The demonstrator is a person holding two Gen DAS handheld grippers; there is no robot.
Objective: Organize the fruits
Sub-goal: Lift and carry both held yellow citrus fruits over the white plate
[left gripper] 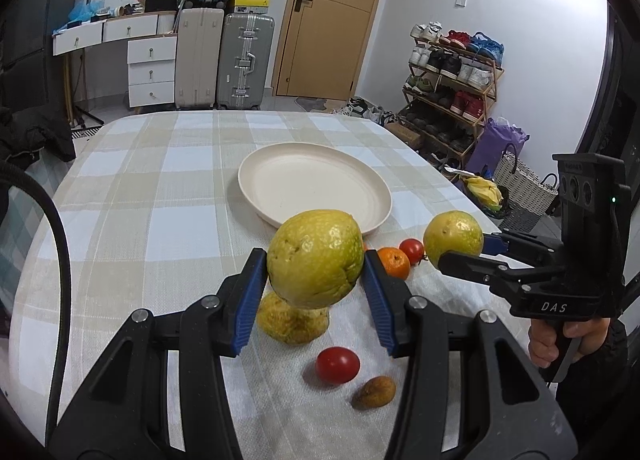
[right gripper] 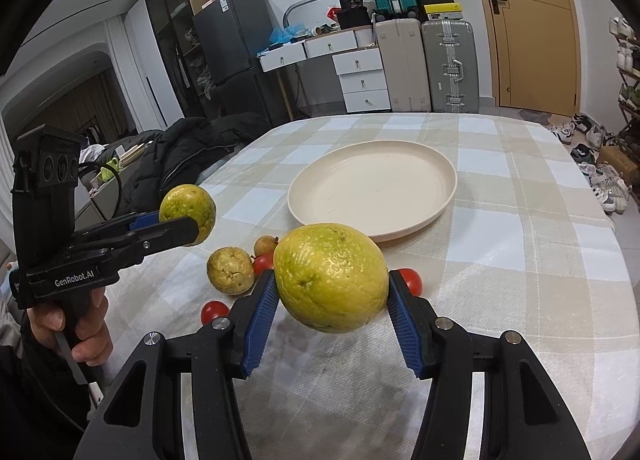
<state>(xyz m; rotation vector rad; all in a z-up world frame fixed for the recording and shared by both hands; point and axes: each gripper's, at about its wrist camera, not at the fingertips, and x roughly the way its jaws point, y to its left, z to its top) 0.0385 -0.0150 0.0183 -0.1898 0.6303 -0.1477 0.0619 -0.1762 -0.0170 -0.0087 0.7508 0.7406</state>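
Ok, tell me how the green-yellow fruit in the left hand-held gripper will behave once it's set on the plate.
The fruit is rounded, so it may roll when released; the plate's raised rim should probably contain it. It keeps its shape between the left hand-held gripper's pads, so it's likely firm. Its bumpy skin suggests little slipping.

Two big suitcases (left gripper: pixel 224 59) stand by a brown door (left gripper: pixel 332 15). Shoes fill a rack (left gripper: pixel 452 87).

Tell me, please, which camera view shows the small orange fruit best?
The left wrist view: the small orange fruit lies on the tablecloth, beside the held green fruit, half visible. In the right wrist view I cannot find it; the other held green fruit probably hides it.
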